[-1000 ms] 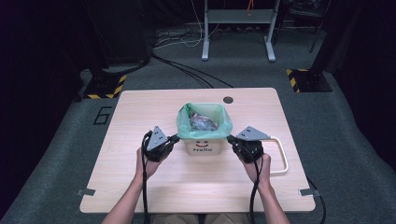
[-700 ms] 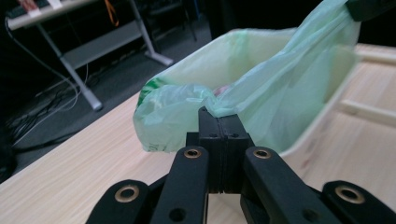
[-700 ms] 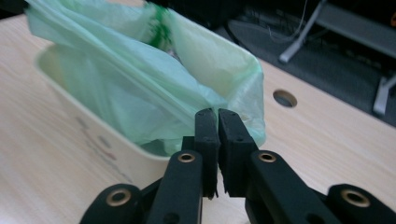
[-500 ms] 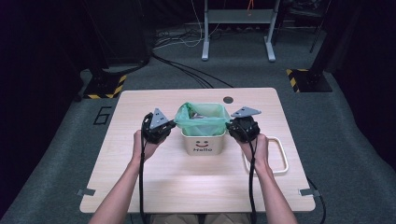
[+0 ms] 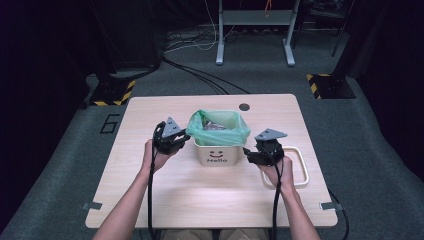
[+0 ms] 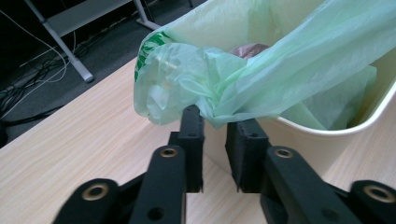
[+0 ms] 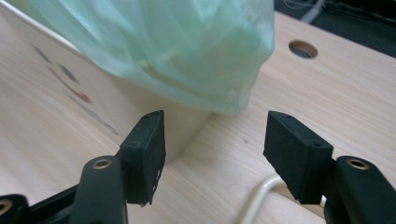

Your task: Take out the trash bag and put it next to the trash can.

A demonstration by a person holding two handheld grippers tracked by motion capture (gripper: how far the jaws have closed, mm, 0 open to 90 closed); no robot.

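A small cream bin (image 5: 218,150), printed with a smiling face and the word "Hello", is located at the middle of the table (image 5: 165,200). It is lined with a thin, translucent green bag (image 5: 220,131), the edge of which is folded outward over the rim and bunched at the corners. Some crumpled waste is visible inside, but cannot be identified.

The left hand-held gripper (image 6: 217,133) is positioned at the bin's left corner. Its jaws are drawn close, with a narrow gap left between them, and a fold of the bag's edge is seen running down into that gap. Whether the film is firmly pinched cannot be told with certainty; light contact is judged likely.

The right hand-held gripper (image 7: 212,140) is held spread wide, just below the bunched bag edge at the bin's right corner, with nothing between its jaws.

A cream loop-shaped object (image 5: 295,167) lies on the table just right of the bin, beneath the right hand (image 5: 276,167).

Risks are judged as follows:
- The thin film may be torn if it is pulled sharply from one corner only.
- The film may slip out if too little material is taken.
- The light bin may be tipped or dragged if it is lifted with the bag.
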